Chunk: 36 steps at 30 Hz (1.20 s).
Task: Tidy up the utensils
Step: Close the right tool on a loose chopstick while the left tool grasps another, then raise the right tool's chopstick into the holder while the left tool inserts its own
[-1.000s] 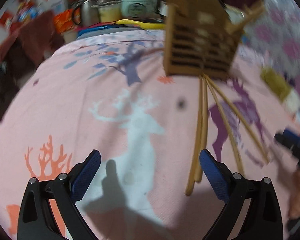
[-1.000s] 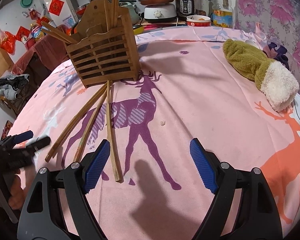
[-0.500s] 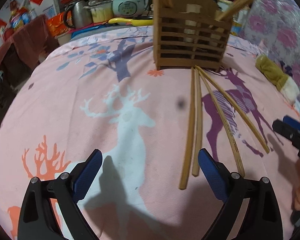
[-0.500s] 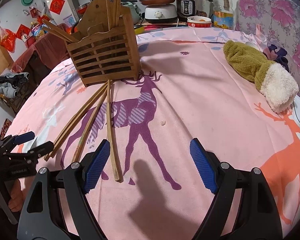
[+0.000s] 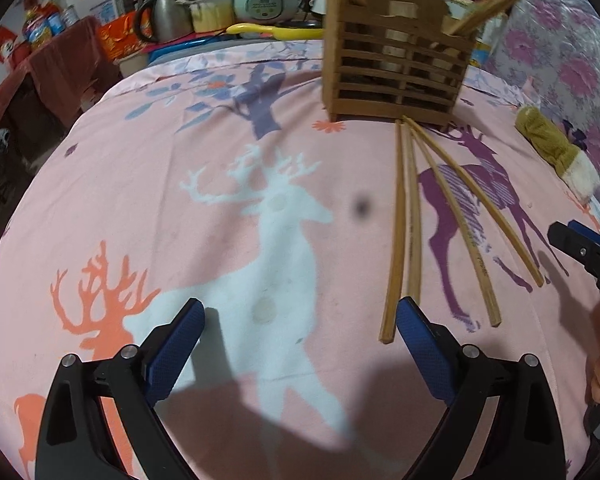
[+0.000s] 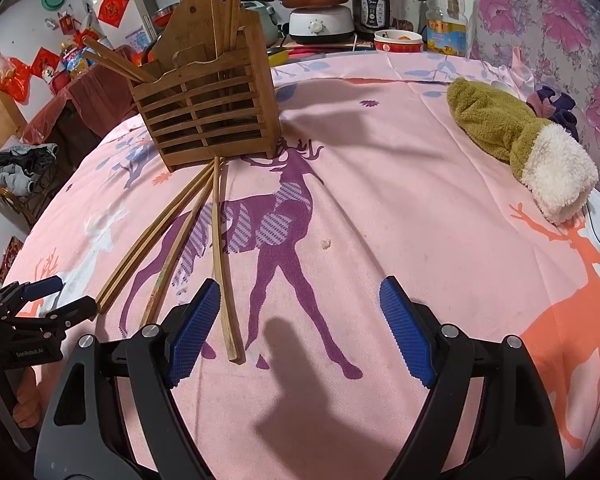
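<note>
Qty: 4 loose chopsticks (image 5: 440,216) on the pink deer-print cloth (image 5: 180,208); 1 slatted wooden holder (image 5: 396,68) w/ more sticks standing in it: approx. 5 in the right wrist view, 2 upright and 2 leaning out one side.

Orientation: the 4 loose sticks fan out from the holder's base; far ends bunched against the base, near ends spread toward the grippers. Long axes run roughly fwd/back from each gripper.

Left gripper (image 5: 300,344): jaws apart, nothing between. Near ends of the 2 closest sticks lie just ahead of its right finger (image 5: 416,332).

Right gripper (image 6: 300,332): jaws apart, nothing between. One stick (image 6: 220,256) passes just beside its left finger (image 6: 196,324); the other 3 lie further left.

View diffs: the right wrist view alone shows the olive/cream plush item (image 6: 520,140) fwd-right, plus the left gripper at its left edge. The left wrist view alone shows a white deer print ahead and the right gripper tip at its right edge.
</note>
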{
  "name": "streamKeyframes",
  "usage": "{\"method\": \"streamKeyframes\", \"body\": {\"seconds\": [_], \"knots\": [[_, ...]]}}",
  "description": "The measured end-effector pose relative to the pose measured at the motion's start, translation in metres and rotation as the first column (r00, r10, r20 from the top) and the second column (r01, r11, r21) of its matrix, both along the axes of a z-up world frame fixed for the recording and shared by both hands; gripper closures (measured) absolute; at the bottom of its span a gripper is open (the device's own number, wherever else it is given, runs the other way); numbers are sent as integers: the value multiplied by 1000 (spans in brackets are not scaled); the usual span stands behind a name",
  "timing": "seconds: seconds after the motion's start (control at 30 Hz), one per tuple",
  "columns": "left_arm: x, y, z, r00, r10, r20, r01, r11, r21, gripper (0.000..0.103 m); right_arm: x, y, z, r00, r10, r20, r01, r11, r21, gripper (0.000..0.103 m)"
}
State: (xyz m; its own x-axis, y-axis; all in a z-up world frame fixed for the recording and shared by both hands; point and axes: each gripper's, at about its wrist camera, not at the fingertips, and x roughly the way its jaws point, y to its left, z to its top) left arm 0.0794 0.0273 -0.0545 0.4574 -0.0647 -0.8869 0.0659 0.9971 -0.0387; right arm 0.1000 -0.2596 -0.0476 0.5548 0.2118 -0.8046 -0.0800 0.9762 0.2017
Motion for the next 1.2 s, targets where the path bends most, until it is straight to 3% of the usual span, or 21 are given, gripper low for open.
{"method": "streamKeyframes", "body": {"seconds": [0.17, 0.27, 0.4, 0.43, 0.67, 0.87, 0.97, 1.13, 1.2], "knots": [[-3, -11, -2, 999, -35, 5, 35, 998, 45, 8, 0, 0, 0, 1000, 2, 1, -2, 1000, -2, 23], [-8, -28, -1, 994, -94, 49, 89, 992, 93, 20, 0, 1, 0, 1000, 2, 4, -2, 1000, -6, 23], [-12, -38, 3, 983, -167, 73, 163, 985, 58, 87, -2, 5, 0, 1000, 20, 11, -20, 1000, -20, 24], [-12, -39, 4, 982, -173, 75, 170, 984, 51, 95, -2, 7, 0, 1000, 29, 13, -28, 999, -20, 24], [-5, -17, 8, 994, -82, 71, 84, 996, -25, 96, -8, 20, 0, 994, 105, 9, -105, 994, -16, 37], [-5, -20, 3, 995, -80, 59, 79, 997, 7, 96, -20, 35, -13, 982, 182, -41, -184, 981, -55, 50], [-5, -19, 3, 995, -78, 58, 78, 997, 8, 95, -23, 33, -14, 983, 178, -40, -180, 982, -56, 62], [-6, -21, 3, 995, -83, 64, 81, 996, 27, 95, -23, 30, -14, 983, 177, -42, -179, 983, -39, 95], [-8, -22, 5, 994, -83, 72, 81, 996, 29, 96, -24, 33, -12, 983, 181, -32, -183, 981, -57, 95]]}}
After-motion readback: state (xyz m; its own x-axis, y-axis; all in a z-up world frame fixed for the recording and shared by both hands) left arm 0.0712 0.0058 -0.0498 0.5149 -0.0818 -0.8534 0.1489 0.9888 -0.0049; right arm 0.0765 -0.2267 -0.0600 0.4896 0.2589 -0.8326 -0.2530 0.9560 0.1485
